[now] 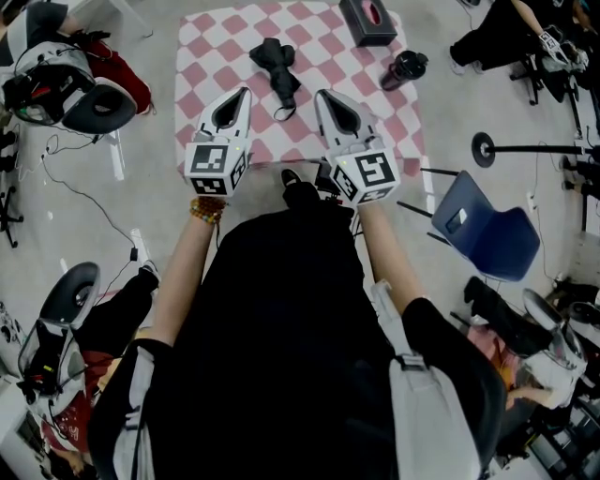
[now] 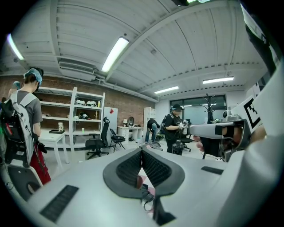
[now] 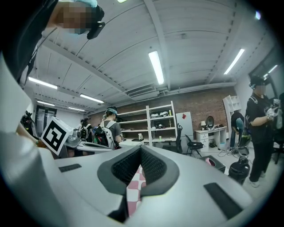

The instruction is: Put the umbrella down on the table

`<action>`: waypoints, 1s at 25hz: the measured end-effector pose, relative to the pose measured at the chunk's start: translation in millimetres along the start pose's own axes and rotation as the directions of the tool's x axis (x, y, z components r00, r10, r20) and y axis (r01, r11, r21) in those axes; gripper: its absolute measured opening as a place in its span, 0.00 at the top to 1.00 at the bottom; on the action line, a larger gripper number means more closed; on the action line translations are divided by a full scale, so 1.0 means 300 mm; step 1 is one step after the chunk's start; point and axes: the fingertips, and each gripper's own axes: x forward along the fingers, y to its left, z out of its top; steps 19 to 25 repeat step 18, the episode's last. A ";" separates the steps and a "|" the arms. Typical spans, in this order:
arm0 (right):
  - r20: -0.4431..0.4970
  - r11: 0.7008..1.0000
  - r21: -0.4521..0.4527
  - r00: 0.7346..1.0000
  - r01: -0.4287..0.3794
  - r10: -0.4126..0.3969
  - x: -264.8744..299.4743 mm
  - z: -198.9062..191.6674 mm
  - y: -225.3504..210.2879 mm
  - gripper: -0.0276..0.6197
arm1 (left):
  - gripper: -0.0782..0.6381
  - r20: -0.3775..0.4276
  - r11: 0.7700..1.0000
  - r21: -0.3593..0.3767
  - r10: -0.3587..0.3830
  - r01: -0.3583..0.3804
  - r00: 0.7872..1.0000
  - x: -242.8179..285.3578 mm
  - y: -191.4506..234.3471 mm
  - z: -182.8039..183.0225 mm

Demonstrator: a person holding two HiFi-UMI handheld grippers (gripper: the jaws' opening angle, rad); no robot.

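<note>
A folded black umbrella lies on the table's pink-and-white checked cloth, apart from both grippers. My left gripper hovers over the near edge of the cloth, just left of and nearer than the umbrella, jaws shut and empty. To the umbrella's right, my right gripper is level with the left one, also shut on nothing. In the left gripper view the left gripper has its pads together, with the right gripper's body alongside. In the right gripper view the right gripper is likewise shut, with the cloth showing below the pads.
A dark tissue box and a black bottle stand on the table's far right. A blue chair and a round stand base are to the right. Bags and helmets lie on the floor at left. Several people stand around the room.
</note>
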 end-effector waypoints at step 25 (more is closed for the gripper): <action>-0.015 1.000 0.019 1.000 0.004 -0.003 0.013 0.000 -0.009 0.93 | 0.87 -0.013 1.000 -0.022 0.009 -0.009 1.000 -0.009 0.019 -0.013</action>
